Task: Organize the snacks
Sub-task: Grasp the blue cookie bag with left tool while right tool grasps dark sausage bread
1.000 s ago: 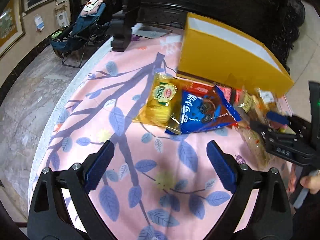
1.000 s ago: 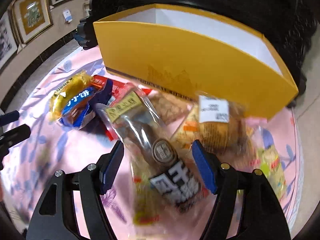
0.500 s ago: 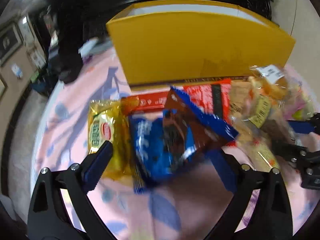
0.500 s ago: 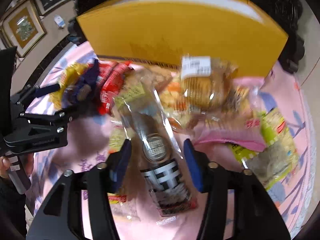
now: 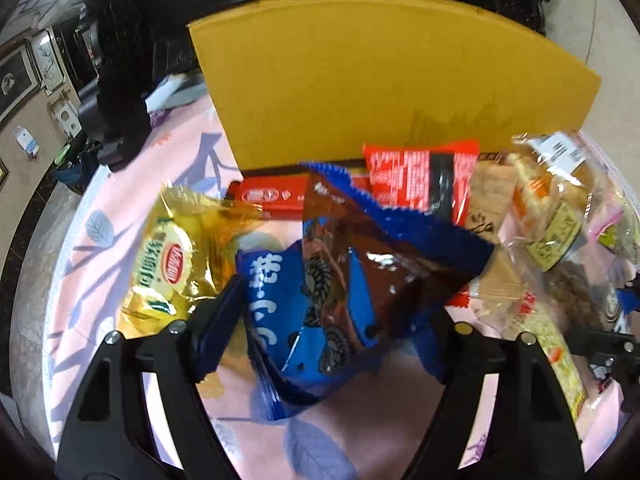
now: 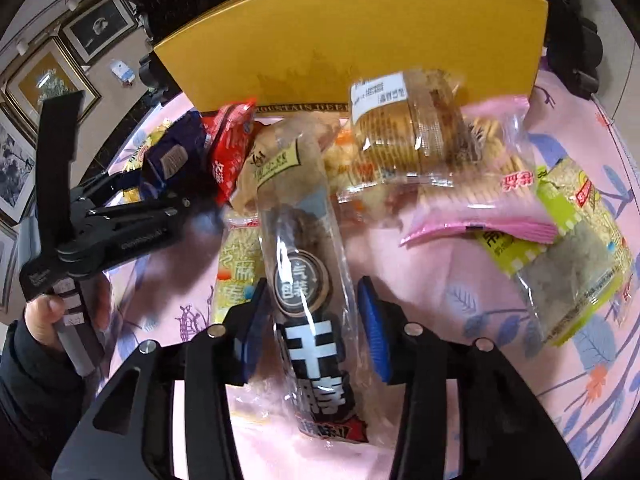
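Note:
A heap of snack packets lies on the pink leaf-print cloth (image 5: 352, 432) in front of a yellow box (image 5: 360, 80). My left gripper (image 5: 328, 320) straddles a blue and brown biscuit packet (image 5: 320, 300), its jaws wide apart at the packet's sides. My right gripper (image 6: 312, 320) has its blue pads (image 6: 372, 320) close on both sides of a long clear packet with a black label (image 6: 304, 280). The left gripper also shows in the right wrist view (image 6: 120, 220), over the blue packet (image 6: 168, 160).
Beside the blue packet lie a yellow packet (image 5: 172, 268) and red packets (image 5: 420, 176). On the right are a clear cake packet (image 6: 408, 128), a pink packet (image 6: 500, 200) and a green packet (image 6: 568, 248). Dark furniture stands behind the yellow box (image 6: 360, 40).
My left gripper has moved forward from bare cloth onto the blue packet. My right gripper's jaws have narrowed around the long clear packet, and the left gripper has come into its view.

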Available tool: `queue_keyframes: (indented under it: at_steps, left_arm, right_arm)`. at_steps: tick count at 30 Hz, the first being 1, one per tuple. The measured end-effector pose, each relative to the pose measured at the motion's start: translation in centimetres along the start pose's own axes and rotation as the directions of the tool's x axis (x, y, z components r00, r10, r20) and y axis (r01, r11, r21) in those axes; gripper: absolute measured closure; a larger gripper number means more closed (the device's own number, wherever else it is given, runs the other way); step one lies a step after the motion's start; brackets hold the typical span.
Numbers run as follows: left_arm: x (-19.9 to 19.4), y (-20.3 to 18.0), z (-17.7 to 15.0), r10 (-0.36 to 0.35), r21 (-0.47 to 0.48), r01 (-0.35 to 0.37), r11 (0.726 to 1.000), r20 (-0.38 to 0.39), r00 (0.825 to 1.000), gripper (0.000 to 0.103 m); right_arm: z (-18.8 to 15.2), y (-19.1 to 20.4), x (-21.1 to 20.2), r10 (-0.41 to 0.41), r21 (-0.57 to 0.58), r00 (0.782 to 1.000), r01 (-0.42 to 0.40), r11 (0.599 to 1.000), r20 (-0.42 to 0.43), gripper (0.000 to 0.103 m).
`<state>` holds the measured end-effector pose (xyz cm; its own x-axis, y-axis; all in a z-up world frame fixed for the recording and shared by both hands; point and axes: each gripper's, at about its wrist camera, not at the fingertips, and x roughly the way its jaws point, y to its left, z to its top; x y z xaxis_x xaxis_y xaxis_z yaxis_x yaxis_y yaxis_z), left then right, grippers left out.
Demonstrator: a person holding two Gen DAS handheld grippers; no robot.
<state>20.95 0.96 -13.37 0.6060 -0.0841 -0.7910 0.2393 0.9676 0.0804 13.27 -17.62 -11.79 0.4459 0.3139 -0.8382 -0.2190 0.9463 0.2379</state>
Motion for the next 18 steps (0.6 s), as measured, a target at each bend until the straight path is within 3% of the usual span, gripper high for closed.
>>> queue_keyframes:
  at_steps: [1,3,10,18]
  left_arm:
    - [-0.2,0.1,-0.2,-0.002,-0.019,0.002,1.0,0.005,1.0,0.029]
    - [-0.8,0.4,-0.4,0.008,-0.037,-0.007,0.999,0.01,1.0,0.057]
    - [-5.5,2.0,-3.2,-0.084,-0.202,0.088,0.975,0.03,0.996,0.061]
    - [-11.8,-0.7,-5.8,-0.141,-0.2,0.156,0.967,0.086,0.986,0.061]
  right_arm:
    - [0.0,0.3,0.2,-0.011,-0.011,1.0,0.011,1.0,0.008,0.066]
    - [-0.5,1.0,-0.3,-0.023,-0.007,0.999,0.023,1.0,0.028,0.074]
    - [-3.4,1.4,-5.7,-0.028,0.022,0.994,0.026,0.999,0.107,0.076]
    - [-4.8,0.8,-9.6,-0.024,0.072,0.985,0.012,0.997,0.171,0.076]
